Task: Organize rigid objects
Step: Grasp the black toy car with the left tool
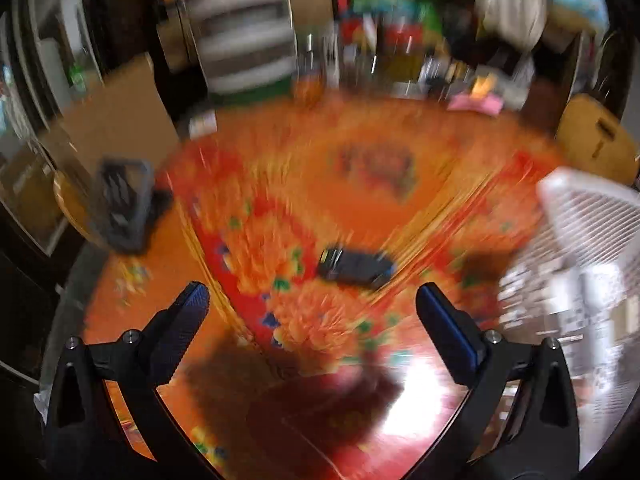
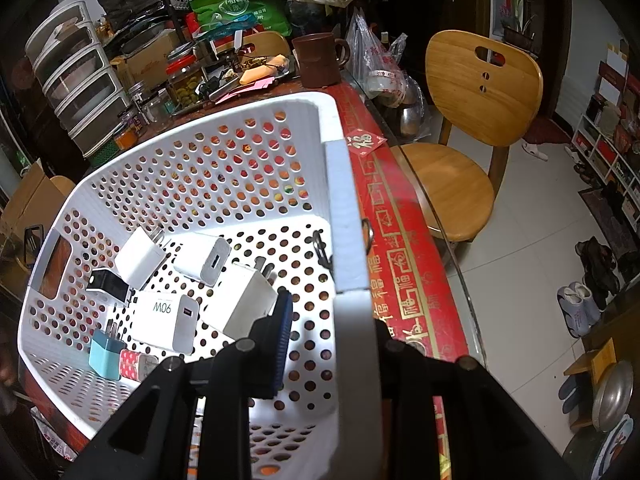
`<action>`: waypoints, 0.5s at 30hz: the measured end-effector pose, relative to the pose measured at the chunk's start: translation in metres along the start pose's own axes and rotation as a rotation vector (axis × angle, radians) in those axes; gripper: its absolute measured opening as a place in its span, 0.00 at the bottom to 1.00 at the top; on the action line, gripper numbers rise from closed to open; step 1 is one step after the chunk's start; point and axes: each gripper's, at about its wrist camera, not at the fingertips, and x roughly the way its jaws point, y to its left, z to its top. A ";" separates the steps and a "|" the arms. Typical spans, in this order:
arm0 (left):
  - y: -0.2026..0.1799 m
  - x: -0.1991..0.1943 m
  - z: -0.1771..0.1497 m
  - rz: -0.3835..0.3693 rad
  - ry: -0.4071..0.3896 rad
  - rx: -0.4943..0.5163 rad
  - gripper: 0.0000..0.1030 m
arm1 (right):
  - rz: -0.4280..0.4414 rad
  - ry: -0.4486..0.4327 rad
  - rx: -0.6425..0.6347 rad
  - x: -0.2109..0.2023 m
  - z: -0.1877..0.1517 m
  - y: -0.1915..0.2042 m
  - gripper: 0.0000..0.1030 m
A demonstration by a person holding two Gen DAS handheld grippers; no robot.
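The left wrist view is motion-blurred. My left gripper (image 1: pixel 312 300) is open and empty above the red and orange tablecloth (image 1: pixel 280 208). A dark flat object (image 1: pixel 354 266) lies on the cloth just ahead of its fingertips. The white perforated basket (image 1: pixel 588 216) shows at the right. In the right wrist view my right gripper (image 2: pixel 328 312) is shut on the basket's right wall (image 2: pixel 344 216), one finger (image 2: pixel 282 332) inside, the other hidden outside. Inside lie several chargers: white ones (image 2: pixel 244 300), one marked 90W (image 2: pixel 166 318), a black one (image 2: pixel 106 282), a light blue one (image 2: pixel 106 354).
A grey crate-like object (image 1: pixel 120 204) sits at the table's left edge. Clutter lines the far side: a brown mug (image 2: pixel 318 60), jars (image 2: pixel 184 84), a drawer unit (image 2: pixel 76 76), a green bag (image 2: pixel 240 4). A wooden chair (image 2: pixel 468 120) stands right of the table.
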 end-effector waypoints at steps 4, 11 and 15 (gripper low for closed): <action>-0.011 0.045 -0.007 -0.032 0.042 0.035 0.96 | -0.001 0.002 -0.002 0.002 0.001 -0.002 0.26; -0.031 0.085 0.007 -0.027 0.077 0.065 0.96 | -0.009 0.010 -0.004 0.003 0.000 -0.004 0.26; -0.026 0.091 0.009 -0.100 0.083 0.006 0.62 | -0.008 0.010 -0.005 0.002 -0.001 -0.004 0.26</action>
